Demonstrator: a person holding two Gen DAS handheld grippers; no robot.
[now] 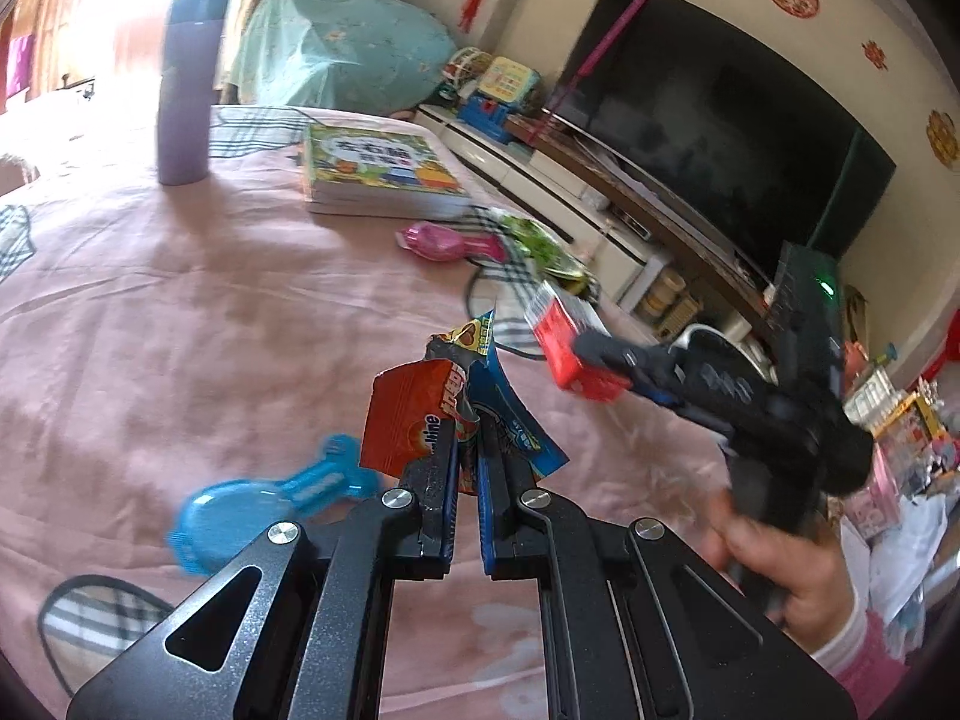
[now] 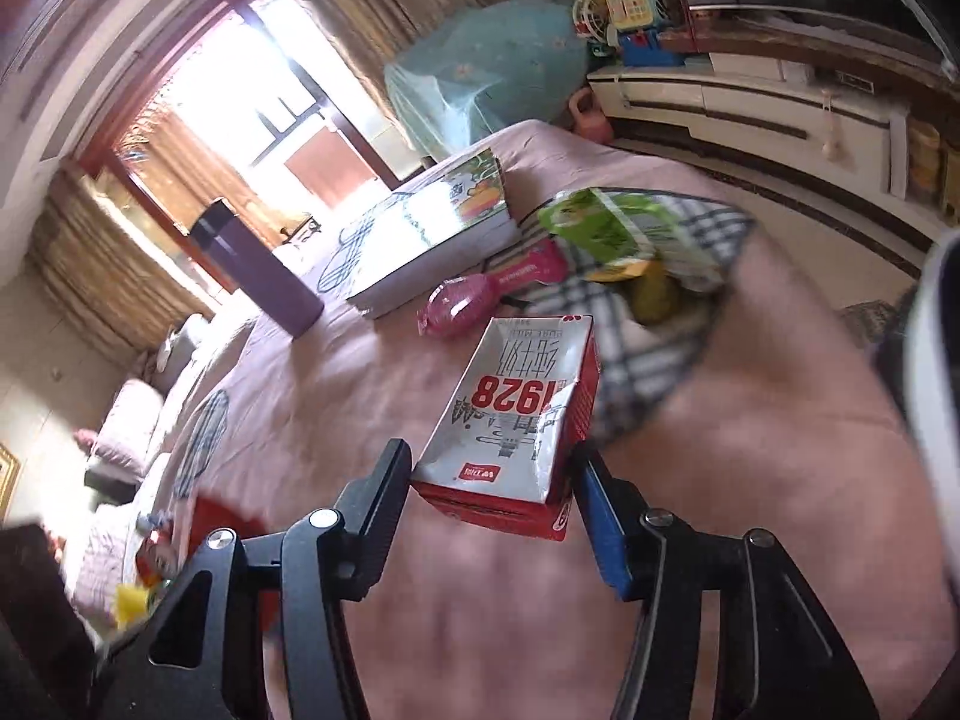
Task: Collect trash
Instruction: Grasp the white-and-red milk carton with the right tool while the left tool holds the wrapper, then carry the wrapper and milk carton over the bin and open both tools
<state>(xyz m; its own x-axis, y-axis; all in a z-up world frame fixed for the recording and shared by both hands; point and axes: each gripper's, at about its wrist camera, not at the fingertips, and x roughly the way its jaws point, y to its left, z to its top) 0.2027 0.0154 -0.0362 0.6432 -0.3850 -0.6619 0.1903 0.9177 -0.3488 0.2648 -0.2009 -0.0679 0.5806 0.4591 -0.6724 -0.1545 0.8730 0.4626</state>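
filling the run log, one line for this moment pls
left gripper: shut on snack wrappers | right gripper: jaws around red milk carton | left to collect: green packet

"1928" on milk carton (image 2: 522,414), "line" on red wrapper (image 1: 414,420)

A pink bedspread (image 1: 180,300) covers the bed, printed with grey-and-white plaid shapes outlined in black. The milk carton (image 2: 516,414) is red with a silver-white face and red digits. One snack wrapper (image 1: 414,426) is orange-red, the other wrapper (image 1: 510,420) blue. A lilac tumbler (image 1: 186,90) stands near the far edge, beside a green-and-yellow picture book (image 1: 378,165). The clip (image 1: 270,498) is bright blue, the second clip (image 1: 447,240) hot pink, and the bag (image 2: 624,228) lime green.
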